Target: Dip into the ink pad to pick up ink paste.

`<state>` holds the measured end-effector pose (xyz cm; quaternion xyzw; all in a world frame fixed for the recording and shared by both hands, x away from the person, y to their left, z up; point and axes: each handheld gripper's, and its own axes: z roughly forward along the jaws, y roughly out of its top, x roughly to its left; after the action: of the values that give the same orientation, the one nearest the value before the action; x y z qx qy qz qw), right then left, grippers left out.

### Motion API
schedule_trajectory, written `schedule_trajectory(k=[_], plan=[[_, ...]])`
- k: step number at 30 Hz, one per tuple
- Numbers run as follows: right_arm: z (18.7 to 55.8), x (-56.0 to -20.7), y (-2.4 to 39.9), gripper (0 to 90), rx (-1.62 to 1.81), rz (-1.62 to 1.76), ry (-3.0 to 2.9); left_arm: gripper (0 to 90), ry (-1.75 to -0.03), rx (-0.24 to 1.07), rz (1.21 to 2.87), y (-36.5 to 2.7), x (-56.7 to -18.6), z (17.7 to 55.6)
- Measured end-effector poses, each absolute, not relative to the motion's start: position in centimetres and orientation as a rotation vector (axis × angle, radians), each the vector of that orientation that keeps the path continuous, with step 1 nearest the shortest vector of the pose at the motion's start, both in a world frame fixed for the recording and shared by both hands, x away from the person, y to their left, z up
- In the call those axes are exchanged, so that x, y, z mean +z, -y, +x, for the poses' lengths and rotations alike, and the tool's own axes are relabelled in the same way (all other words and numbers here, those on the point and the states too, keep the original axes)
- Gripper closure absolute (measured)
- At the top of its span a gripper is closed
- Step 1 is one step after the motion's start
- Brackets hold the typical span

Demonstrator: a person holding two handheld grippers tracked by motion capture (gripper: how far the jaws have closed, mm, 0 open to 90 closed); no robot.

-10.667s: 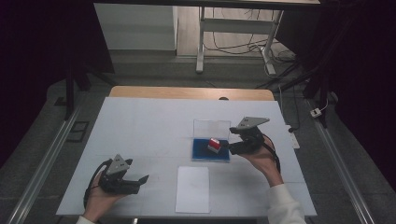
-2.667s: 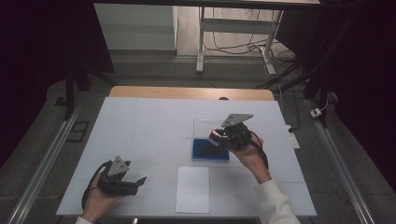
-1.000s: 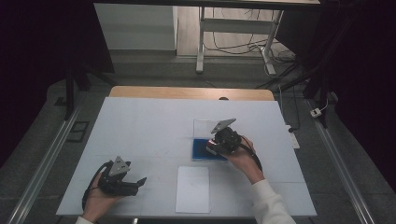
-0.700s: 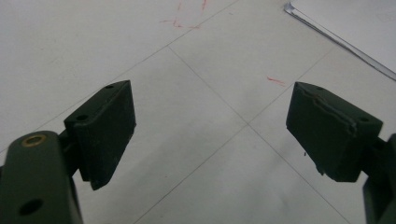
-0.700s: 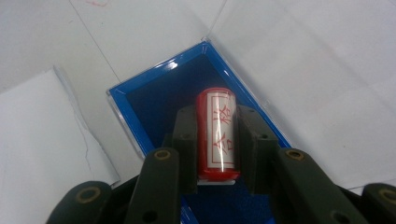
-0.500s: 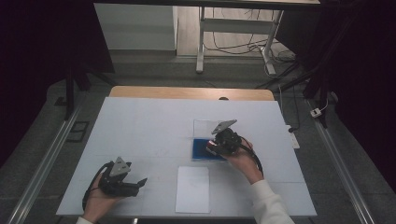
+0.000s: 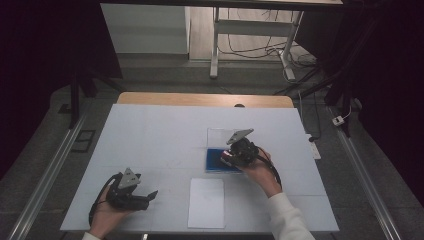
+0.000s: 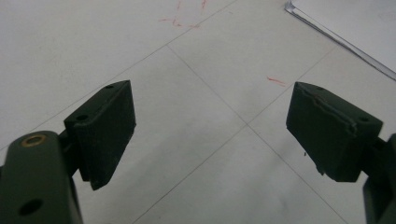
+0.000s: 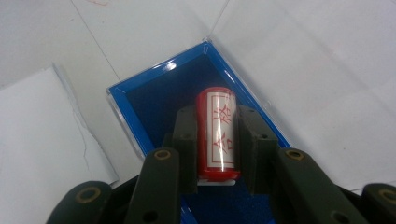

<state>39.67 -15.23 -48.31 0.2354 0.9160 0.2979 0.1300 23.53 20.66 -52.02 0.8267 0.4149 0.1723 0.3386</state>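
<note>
From the high view, the right gripper (image 7: 231,156) is down over the blue ink pad (image 7: 216,162) near the middle of the white surface (image 7: 150,130), with a red stamp (image 7: 227,159) at its tip. The left gripper (image 7: 142,196) rests near the front edge, well apart from the action, and a blank paper sheet (image 7: 206,202) lies just in front of the pad.

Over to the left gripper view: jaws wide apart, nothing between them, bare surface below.

Now the right gripper view: jaws clamped on the red stamp (image 9: 217,133), its labelled barrel lying along them, nose down in the blue ink pad (image 9: 159,100). The paper sheet (image 9: 42,135) sits alongside, unmarked. So inking looks underway; I'd say stamping the sheet is yet to come.
</note>
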Motion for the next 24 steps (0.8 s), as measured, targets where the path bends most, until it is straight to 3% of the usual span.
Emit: schedule_trajectory(k=[24], plan=[[39.2,-45.1,17.2,69.9,1.072,0.682,-2.596,15.7,-1.086,0.461,2.145,-21.0,-52.0,23.6]])
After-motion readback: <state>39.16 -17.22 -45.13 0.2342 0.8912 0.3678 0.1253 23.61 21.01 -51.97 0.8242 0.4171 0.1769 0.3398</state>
